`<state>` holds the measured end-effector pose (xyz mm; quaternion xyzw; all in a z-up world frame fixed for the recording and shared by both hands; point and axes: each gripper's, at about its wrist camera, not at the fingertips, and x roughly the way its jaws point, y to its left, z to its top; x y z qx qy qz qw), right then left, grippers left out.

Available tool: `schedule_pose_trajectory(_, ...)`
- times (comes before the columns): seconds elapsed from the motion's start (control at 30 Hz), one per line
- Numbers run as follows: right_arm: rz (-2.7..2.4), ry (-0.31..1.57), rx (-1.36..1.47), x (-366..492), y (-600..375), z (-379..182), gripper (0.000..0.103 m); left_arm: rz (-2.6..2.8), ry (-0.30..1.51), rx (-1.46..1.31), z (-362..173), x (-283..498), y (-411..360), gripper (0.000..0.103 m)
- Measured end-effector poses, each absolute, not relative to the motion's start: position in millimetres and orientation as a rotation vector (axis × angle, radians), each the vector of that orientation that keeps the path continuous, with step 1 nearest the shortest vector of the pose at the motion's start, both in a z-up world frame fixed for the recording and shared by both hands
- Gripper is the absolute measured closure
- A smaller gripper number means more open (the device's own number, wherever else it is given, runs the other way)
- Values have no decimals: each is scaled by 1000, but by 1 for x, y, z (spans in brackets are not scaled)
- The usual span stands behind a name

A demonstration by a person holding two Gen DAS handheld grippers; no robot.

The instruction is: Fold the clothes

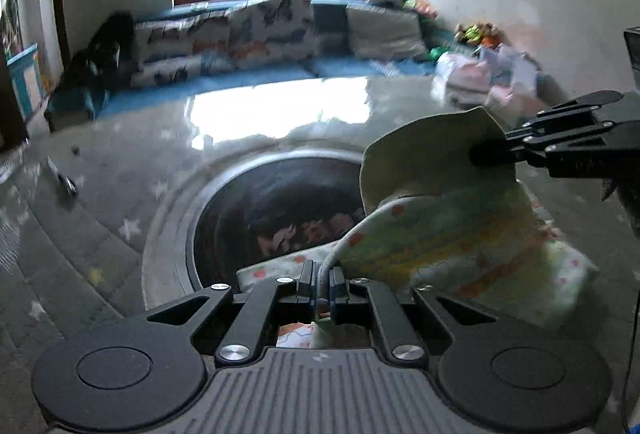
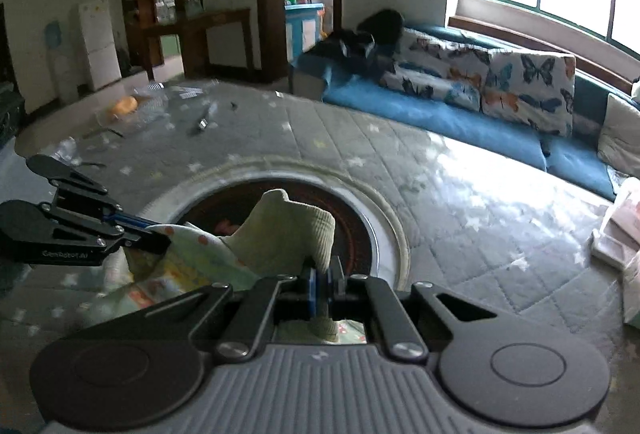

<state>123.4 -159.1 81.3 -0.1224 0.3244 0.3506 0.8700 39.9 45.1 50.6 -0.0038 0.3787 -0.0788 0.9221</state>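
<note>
Left gripper (image 1: 322, 284) pinching garment (image 1: 460, 242) hem at bottom centre; right gripper (image 2: 322, 284) clamping its pale ribbed cuff. Garment hanging lower centre of both views, over round glass inset (image 2: 352, 218) in grey starred table cover (image 2: 460, 202). Blue sofa (image 2: 440, 114) running along upper right.

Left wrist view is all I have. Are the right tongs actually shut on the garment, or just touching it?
Observer: Shut. The right tongs pinch the ribbed pale green edge of the printed garment between their blue pads.
Operator: Anything on the table past my left edge?
Observer: Yes, a clear plastic container with something orange inside lies at the far side of the table.
</note>
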Motion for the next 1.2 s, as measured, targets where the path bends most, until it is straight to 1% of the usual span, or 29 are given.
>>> schedule_pose_trajectory(0.03,721,692,-250,128,-157,74,97,-160,794,-16,45,44,47,96)
schedule_pose_trajectory(0.07,706,706,-242,132,-156,67,94,-159,807,-21,41,48,48,96)
schedule_pose_trajectory(0.1,693,718,-235,135,-155,62,88,-153,820,-28,37,51,49,96)
schedule_pose_trajectory(0.17,680,717,-228,130,-163,61,86,-144,832,-38,34,54,51,92)
schedule_pose_trajectory(0.27,661,717,-218,123,-174,59,80,-137,835,-44,34,55,52,92)
schedule_pose_trajectory(0.4,636,716,-204,113,-189,57,80,-126,832,-38,37,57,51,90)
schedule_pose_trajectory(0.47,624,715,-197,109,-196,56,80,-110,831,-36,38,61,52,85)
schedule_pose_trajectory(0.53,611,715,-190,104,-203,55,80,-95,830,-37,39,64,54,84)
schedule_pose_trajectory(0.8,555,759,-154,108,-219,34,81,-33,851,-41,34,73,59,82)
schedule_pose_trajectory(0.83,546,767,-150,110,-220,30,82,-24,852,-37,33,74,59,82)
schedule_pose_trajectory(0.87,538,773,-146,112,-222,27,85,-16,852,-36,33,74,59,82)
schedule_pose_trajectory(1.0,519,755,-120,113,-228,31,86,7,838,-35,39,70,62,82)
schedule_pose_trajectory(1.13,562,721,-121,102,-221,43,86,-8,795,-42,54,61,56,80)
schedule_pose_trajectory(1.2,584,705,-122,98,-218,49,84,-45,780,-44,60,58,46,77)
